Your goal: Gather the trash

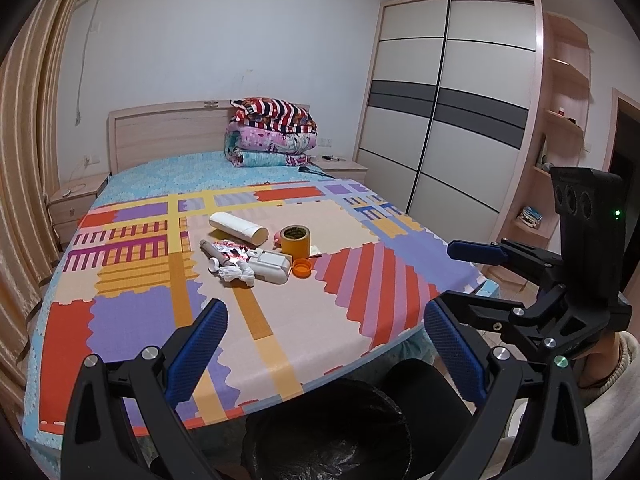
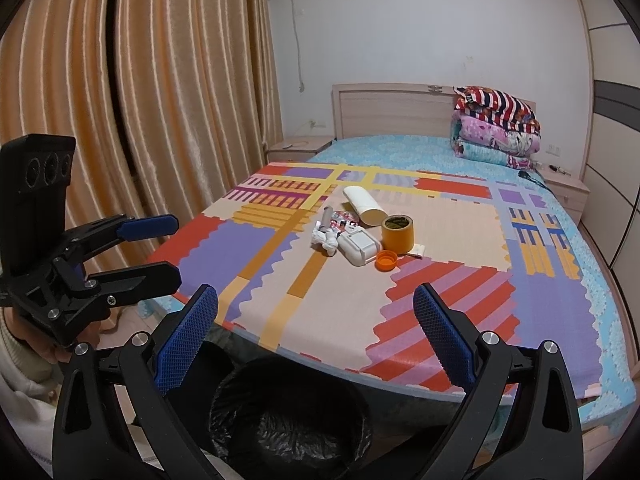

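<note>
Both jaws of the left gripper point(image 1: 324, 344) and the right gripper point(image 2: 316, 332) are spread wide and empty at the bottom of their frames, above a black-lined bin point(image 2: 288, 412). Mid-frame on the patterned mat point(image 1: 352, 312), trash is clustered: a white tube point(image 1: 239, 229), yellow tape roll point(image 1: 295, 241), orange cap point(image 1: 302, 268), crumpled tissue point(image 1: 237, 275) and white box point(image 1: 270, 266).

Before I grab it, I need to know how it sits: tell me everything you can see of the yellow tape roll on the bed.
The tape roll is a wide ring of yellow-orange tape on a darker core, standing on one flat end with its hole facing up. It rests on the patterned mat among the litter, just behind the orange cap and right of the white box. A white tube lies behind it. Neither pair of tongs touches it.
</note>
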The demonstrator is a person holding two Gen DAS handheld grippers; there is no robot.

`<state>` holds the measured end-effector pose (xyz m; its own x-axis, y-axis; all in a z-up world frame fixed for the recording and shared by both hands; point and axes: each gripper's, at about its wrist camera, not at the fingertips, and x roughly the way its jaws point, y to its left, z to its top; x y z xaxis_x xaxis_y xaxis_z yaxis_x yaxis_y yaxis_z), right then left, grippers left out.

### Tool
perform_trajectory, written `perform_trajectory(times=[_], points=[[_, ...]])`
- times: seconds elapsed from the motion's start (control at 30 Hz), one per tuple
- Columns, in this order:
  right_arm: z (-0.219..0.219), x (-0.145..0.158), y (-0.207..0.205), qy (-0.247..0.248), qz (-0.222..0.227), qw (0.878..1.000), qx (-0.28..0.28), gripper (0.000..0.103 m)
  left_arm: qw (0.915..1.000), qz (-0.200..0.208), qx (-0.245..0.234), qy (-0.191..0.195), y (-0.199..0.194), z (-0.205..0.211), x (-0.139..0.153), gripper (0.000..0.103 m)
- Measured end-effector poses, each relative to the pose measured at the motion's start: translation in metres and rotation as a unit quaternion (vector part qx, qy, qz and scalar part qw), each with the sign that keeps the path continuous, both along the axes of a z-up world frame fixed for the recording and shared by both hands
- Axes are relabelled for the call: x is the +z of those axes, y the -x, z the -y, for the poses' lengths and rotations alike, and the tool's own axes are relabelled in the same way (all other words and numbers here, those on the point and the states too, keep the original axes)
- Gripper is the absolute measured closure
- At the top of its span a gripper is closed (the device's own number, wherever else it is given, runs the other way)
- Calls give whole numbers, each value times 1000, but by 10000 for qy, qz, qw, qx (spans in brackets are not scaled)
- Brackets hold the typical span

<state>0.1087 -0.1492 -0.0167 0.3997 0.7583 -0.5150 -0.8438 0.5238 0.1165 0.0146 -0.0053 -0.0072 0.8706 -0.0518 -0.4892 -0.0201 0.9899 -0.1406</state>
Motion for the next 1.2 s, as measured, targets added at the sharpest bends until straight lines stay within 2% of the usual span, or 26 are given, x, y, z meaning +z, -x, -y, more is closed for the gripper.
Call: perform_trajectory(times=[0.43,1.0,1.07,1.2], points=[[-25,-28,-41,132,-107,9995,-253,4,9987,-508,76,-30,-53,-22,-33,8],[-70,-63,-113,382,-359,9981,-309,5,9955,-904,261,-71,-125,-54,-69,8],[-75,-64,-120,406,-388,9979,-313,12,9951,-955,250,-63,-130,-57,-73,8],[-83,-68,-130,481,-441,9973,-334,13,9940,-1072,222,-8,-139,-63,-82,8]])
